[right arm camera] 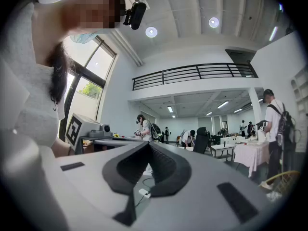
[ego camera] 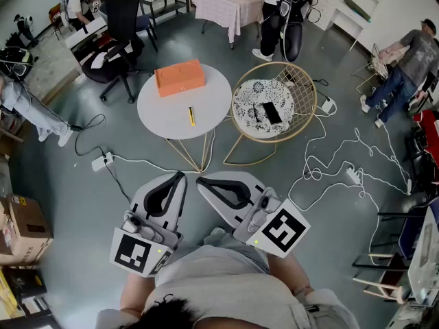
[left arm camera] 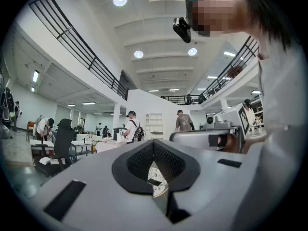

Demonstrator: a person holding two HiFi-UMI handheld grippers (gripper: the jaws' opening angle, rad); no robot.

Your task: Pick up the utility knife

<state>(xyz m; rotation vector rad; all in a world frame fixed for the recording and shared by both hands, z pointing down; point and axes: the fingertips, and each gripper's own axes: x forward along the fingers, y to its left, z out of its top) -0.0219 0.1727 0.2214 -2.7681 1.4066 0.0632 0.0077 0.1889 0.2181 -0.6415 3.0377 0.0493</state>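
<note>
The person's grey shirt [ego camera: 226, 290] fills the bottom of the head view, and both tools are held just above it in the frame. The left gripper [ego camera: 182, 176] and the right gripper [ego camera: 199, 181] each have their jaws brought together at the tips, with nothing caught in the black-lined loop behind them. Each gripper's own view agrees: the left gripper [left arm camera: 154, 143] shows only a patterned cushion through its loop, and the right gripper [right arm camera: 147, 144] shows bare floor and a cable.

The utility knife [ego camera: 191, 116] (a slim yellow stick) lies untouched above centre, on the round white table [ego camera: 161, 112], toward its lower right. An orange box [ego camera: 180, 77] sits at the table's upper edge, apart from the knife. Just right of the table stands a gold wire chair [ego camera: 310, 91] holding a black-and-white cushion [ego camera: 255, 94] with a dark flat object [ego camera: 271, 113] on it. White cables [ego camera: 322, 163] trail across the grey floor at right; a power strip [ego camera: 102, 161] lies at left. A black office chair [ego camera: 120, 26] stands upper left.
</note>
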